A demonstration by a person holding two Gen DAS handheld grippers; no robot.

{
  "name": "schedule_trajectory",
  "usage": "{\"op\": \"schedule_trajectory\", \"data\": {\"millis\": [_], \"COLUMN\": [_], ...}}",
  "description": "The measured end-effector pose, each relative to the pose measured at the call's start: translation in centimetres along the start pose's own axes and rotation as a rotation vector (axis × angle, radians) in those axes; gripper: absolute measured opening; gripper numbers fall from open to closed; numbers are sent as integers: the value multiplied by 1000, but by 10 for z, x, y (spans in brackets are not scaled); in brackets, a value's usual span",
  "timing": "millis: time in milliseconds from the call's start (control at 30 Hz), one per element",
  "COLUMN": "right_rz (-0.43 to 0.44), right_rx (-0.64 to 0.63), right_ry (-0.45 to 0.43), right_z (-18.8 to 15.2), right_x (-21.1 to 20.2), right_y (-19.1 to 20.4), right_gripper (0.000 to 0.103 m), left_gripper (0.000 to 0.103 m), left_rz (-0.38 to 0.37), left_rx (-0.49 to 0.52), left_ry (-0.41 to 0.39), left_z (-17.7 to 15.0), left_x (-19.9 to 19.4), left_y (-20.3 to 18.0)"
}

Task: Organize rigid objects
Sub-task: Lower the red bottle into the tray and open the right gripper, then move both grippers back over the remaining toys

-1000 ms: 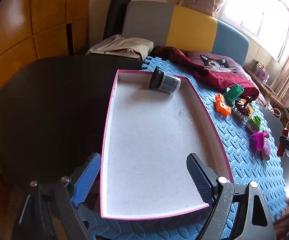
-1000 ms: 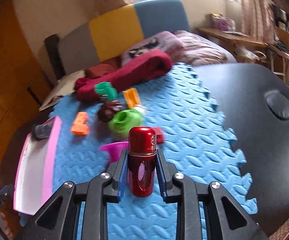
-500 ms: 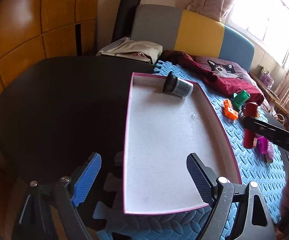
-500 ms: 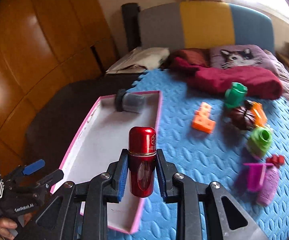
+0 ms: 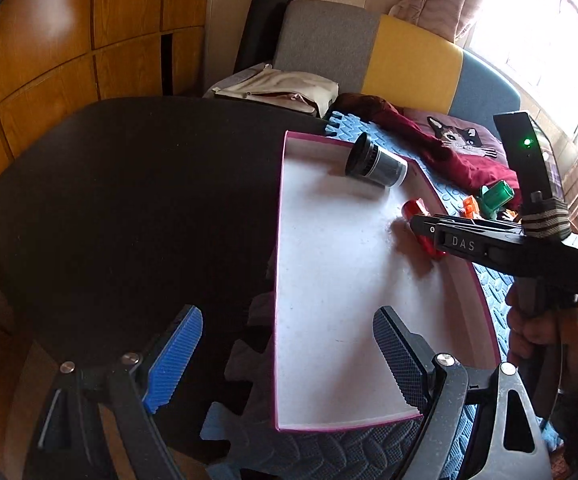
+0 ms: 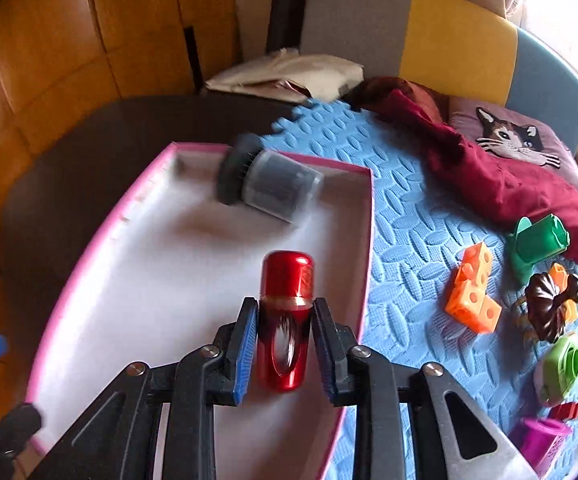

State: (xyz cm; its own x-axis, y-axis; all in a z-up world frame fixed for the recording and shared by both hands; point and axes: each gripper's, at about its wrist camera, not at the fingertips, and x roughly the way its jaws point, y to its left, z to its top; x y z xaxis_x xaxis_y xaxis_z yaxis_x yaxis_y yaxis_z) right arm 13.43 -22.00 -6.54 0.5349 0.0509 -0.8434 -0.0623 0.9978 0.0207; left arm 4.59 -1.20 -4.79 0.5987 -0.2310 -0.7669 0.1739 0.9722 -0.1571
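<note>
Right gripper (image 6: 285,344) jaws clamped on red bottle (image 6: 287,316) over the pink tray (image 6: 369,240), right of centre. Left gripper (image 5: 285,360) jaws wide apart, holding nothing, near tray's near end. Grey canister (image 6: 269,180) lies at far end.

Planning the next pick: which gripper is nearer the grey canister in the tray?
Right. The right gripper, shut on the red bottle, is over the tray just short of the canister. The left gripper is open at the tray's near end.
</note>
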Motion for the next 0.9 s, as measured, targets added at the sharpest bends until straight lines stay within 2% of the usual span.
{"op": "schedule_trajectory", "data": {"millis": [133,267,433,667,900], "right_rz": [49,55,76,102,97], "right_rx": [45,41,68,100,122], "right_ry": [-15,-19,-67,-93,-121], "right_z": [-6,-13,-16,-27,-47], "right_x": [-3,-8,-24,-49,-73], "right_y": [-9,-7,-7,-10,-22], "right_gripper": [27,27,28,34,36], "left_gripper": [88,88,88,88,88], "left_rz": [2,5,17,24,32], "left_rx": [-6,3,13,32,36], "left_ry": [1,-1,-14,-32,-31], "left_z": [1,-1,-1,-2,-3], "left_x": [1,0,-5,-13,-16], "left_y": [2,0,-3,-10,-15]}}
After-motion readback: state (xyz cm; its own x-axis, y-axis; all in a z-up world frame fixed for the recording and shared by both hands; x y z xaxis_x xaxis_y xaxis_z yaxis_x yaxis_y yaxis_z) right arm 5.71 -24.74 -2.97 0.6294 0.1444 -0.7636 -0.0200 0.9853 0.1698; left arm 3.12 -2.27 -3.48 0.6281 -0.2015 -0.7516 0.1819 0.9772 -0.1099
